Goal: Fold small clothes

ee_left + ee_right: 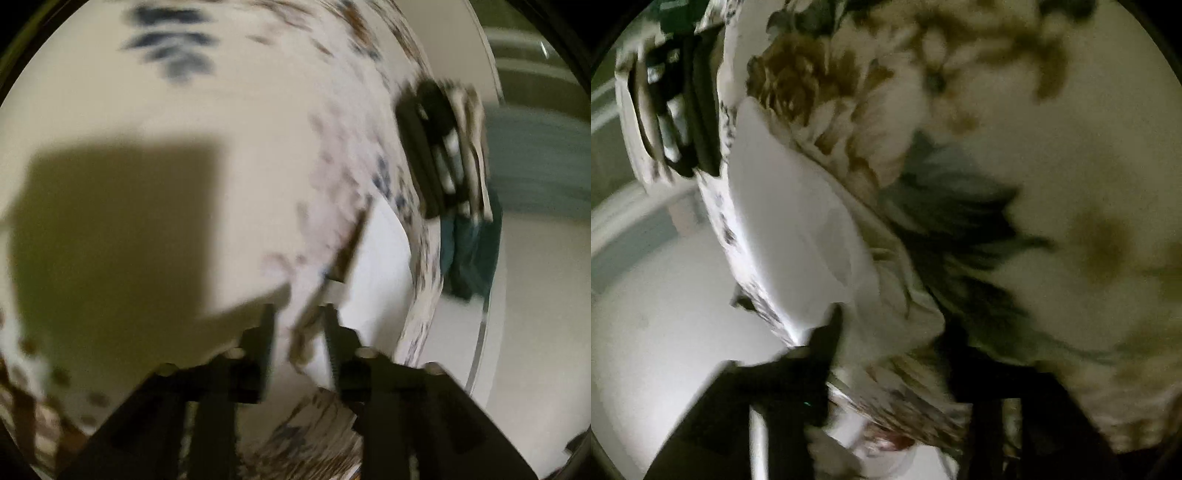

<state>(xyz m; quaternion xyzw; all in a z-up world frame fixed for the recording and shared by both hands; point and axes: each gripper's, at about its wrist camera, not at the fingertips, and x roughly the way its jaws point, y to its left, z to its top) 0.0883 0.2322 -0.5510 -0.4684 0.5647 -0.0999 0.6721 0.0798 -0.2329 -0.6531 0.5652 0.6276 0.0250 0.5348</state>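
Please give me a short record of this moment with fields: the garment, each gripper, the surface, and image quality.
garment: white floral-print cloth, lifted, held at two edges
left gripper: shut on the cloth edge
right gripper: cloth between its fingers, appears shut on it
other gripper seen: the right one, at far right of the left view
surface: white table below
image quality: strong motion blur, details uncertain

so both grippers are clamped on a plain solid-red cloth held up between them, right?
Not plain red. In the right wrist view the cloth is white with brown and dark blue floral print. The left gripper and right gripper both pinch its edge, as the wrist views show.
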